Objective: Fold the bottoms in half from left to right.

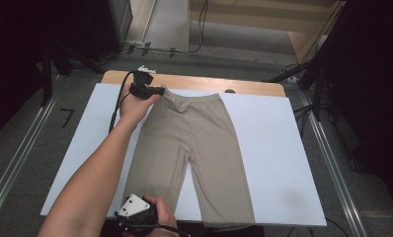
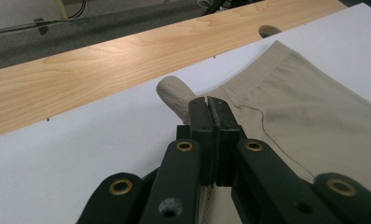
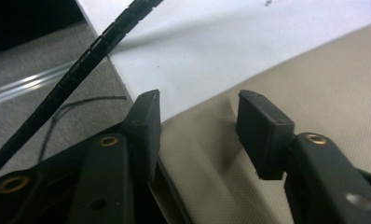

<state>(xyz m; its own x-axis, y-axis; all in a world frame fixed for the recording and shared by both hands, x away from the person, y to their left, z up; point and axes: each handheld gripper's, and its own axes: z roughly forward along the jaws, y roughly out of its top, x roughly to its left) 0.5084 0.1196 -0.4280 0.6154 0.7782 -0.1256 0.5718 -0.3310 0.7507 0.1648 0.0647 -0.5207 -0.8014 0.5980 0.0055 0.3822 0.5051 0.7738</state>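
Beige stretch-knit shorts (image 1: 192, 148) lie flat on the white sheet (image 1: 278, 148) covering the wooden worktop (image 1: 244, 86). Waistband sits at the far end, the two leg hems at the near edge, so the long axis runs from near to far and the waist points away from the person.

Fabric looks thin, light, limp and elastic. No stiffness, so it will drape and fold wherever it hangs and needs two hold points to stay spread. Ribbed waistband and hems are the thicker parts and probably the best places to pinch. Not fragile, likely a bit slippery against the smooth sheet, so it may slide when dragged.

Left gripper (image 2: 210, 109) is at the far left waistband corner, fingers clenched on the cloth; a small roll of waistband (image 2: 174, 93) bunches just beyond the tips. In the high view the left gripper (image 1: 146, 89) rests right at that corner.

Right gripper (image 3: 200, 133) is down at the near hem of the left leg. Its fingers stand partly apart and straddle a raised pucker of the fabric (image 3: 211, 154); the cloth lies between them, but no pad clearly presses on it, so no firm hold yet. Right gripper (image 1: 137, 212) sits at the near worktop edge beside that hem.

Judgement: with waist corner and same-side hem held, the left side can be lifted or folded along the long axis.
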